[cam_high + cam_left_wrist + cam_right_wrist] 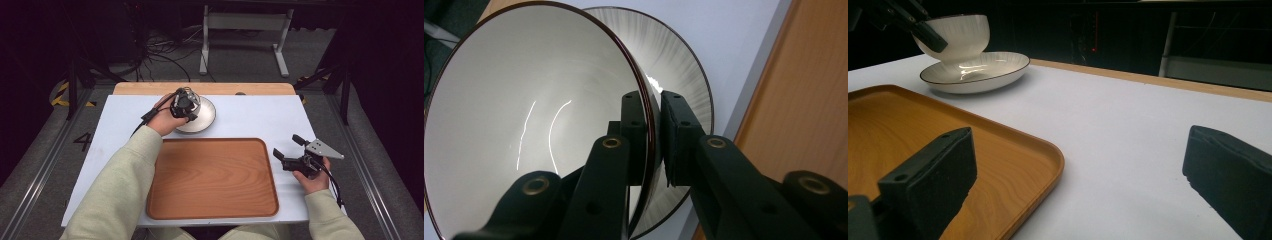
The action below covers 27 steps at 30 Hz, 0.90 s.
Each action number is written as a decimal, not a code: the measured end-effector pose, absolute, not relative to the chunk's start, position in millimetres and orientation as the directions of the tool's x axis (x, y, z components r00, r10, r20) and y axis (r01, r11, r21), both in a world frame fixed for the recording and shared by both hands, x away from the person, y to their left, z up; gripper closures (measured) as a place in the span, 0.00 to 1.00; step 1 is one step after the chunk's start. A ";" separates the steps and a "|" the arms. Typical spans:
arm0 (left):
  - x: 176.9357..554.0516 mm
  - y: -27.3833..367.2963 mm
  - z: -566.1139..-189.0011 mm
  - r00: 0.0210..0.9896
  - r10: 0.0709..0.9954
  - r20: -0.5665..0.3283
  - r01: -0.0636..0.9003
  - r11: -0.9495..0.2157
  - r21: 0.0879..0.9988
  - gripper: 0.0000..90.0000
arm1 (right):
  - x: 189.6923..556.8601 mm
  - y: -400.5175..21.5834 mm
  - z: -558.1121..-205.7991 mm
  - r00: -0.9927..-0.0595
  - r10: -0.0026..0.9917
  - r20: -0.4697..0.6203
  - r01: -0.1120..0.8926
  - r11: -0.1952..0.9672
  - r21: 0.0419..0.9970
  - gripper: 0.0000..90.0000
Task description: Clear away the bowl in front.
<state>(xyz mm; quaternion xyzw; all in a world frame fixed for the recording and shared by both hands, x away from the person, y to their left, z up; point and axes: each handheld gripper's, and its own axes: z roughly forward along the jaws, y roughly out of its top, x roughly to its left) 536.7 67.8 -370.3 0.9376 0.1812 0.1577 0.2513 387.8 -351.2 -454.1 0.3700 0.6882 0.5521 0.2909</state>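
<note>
My left gripper (190, 114) is clamped on the rim of the bowl (524, 115): in the left gripper view one black jaw sits inside the bowl and the other outside, both pads pressed flat against the thin wall. The bowl is a deep, round ceramic piece, glossy white inside with long curved highlights, fine grey radial lines on the outside and a narrow dark band along the rim. It has a short foot, seen from my right gripper view (955, 37).

The bowl is directly over the plate (206, 120), at the far left of the table. The plate is shallow and round, glazed white with the same radial striping and dark edge line. From my right gripper view the foot of the bowl appears to sit at or just above the centre of the plate; the angle is too low to confirm whether they touch.

My right gripper (290, 151) rests at the right edge of the table with its jaws spread wide and nothing between them. The pads are matte black, blocky and faintly grained (943, 175).

The tray (212, 177) lies between my two forearms. It is a rectangular wooden tray with rounded corners, a low raised lip and a warm orange-brown grain. Its near corner sits beside my right gripper's left jaw.

The table (260, 117) has a smooth, matte, pale blue-white top with a bare wooden strip along the far edge.
</note>
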 end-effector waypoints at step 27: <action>503.8 69.5 -341.7 0.910 0.361 0.203 0.205 -0.819 0.536 0.91 | 387.7 -351.0 -454.1 -0.558 0.830 0.005 0.187 0.120 0.975 0.02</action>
